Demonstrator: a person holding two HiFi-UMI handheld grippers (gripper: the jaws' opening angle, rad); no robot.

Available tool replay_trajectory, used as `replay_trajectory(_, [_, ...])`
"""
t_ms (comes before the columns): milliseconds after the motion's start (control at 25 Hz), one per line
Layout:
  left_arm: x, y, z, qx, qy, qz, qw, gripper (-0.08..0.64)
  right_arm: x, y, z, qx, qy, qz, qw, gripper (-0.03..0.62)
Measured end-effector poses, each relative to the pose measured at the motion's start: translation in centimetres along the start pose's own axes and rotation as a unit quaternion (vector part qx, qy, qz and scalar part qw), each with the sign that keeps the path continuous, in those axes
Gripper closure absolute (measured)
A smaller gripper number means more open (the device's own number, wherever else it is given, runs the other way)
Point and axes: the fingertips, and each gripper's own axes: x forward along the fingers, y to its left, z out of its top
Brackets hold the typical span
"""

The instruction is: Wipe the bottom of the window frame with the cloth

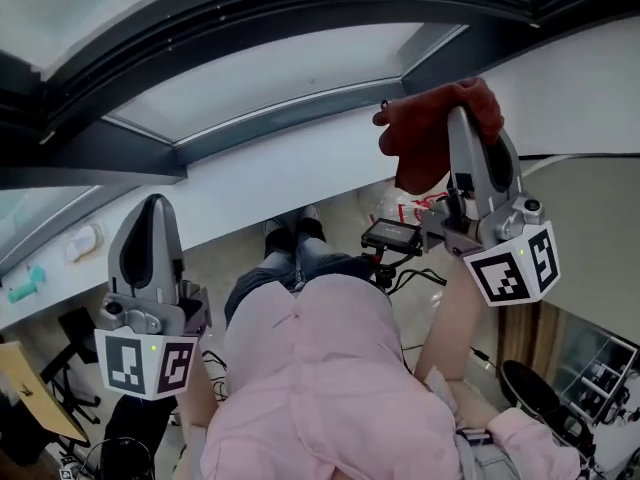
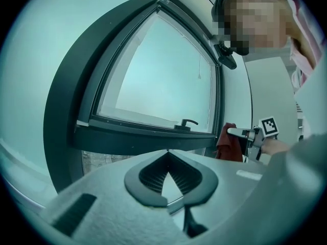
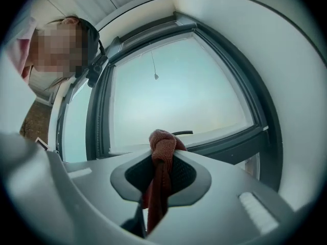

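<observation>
My right gripper [image 1: 459,120] is shut on a red cloth [image 1: 432,133], bunched and hanging from its tips just in front of the white sill [image 1: 300,173]. The dark bottom bar of the window frame [image 1: 280,113] runs just above and left of it. In the right gripper view the cloth [image 3: 161,157] is knotted between the jaws, with the frame's bottom bar [image 3: 225,141] behind. My left gripper [image 1: 155,206] is shut on nothing, lower left, away from the frame. In the left gripper view, its tips [image 2: 167,152] meet below the bottom bar [image 2: 143,137], and the right gripper [image 2: 239,132] with the cloth [image 2: 227,146] shows at the right.
A black window handle [image 2: 185,123] sits on the frame's bottom bar. A pull cord [image 3: 155,68] hangs against the glass. Below me are my pink sleeve and body [image 1: 330,368], my shoes [image 1: 295,228], a small black device [image 1: 390,236] with cables, and stands on the floor.
</observation>
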Motion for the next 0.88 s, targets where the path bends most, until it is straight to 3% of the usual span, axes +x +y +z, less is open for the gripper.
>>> replay_trajectory(240, [0.0, 0.6, 0.4, 0.006, -0.010, -0.025, 0.9996, 0.559, -1.3, 0.8, -0.4, -0.009, -0.013, -0.036, 0.999, 0.531])
replay_trajectory(440, [-0.5, 0.2, 0.7, 0.018, -0.013, -0.039, 0.9990, 0.558, -1.2, 1.6, -0.1, 0.010, -0.032, -0.040, 0.999, 0.531])
replay_trajectory(720, [-2.3, 1.0, 0.7, 0.015, -0.018, -0.023, 0.9995, 0.559, -0.8, 2.9, 0.5, 0.007, -0.039, -0.038, 0.998, 0.531])
replay_trajectory(880, [-1.0, 1.2, 1.0, 0.015, -0.032, -0.016, 0.9992, 0.560, 2.5, 2.7, 1.3, -0.032, -0.043, -0.016, 0.998, 0.531])
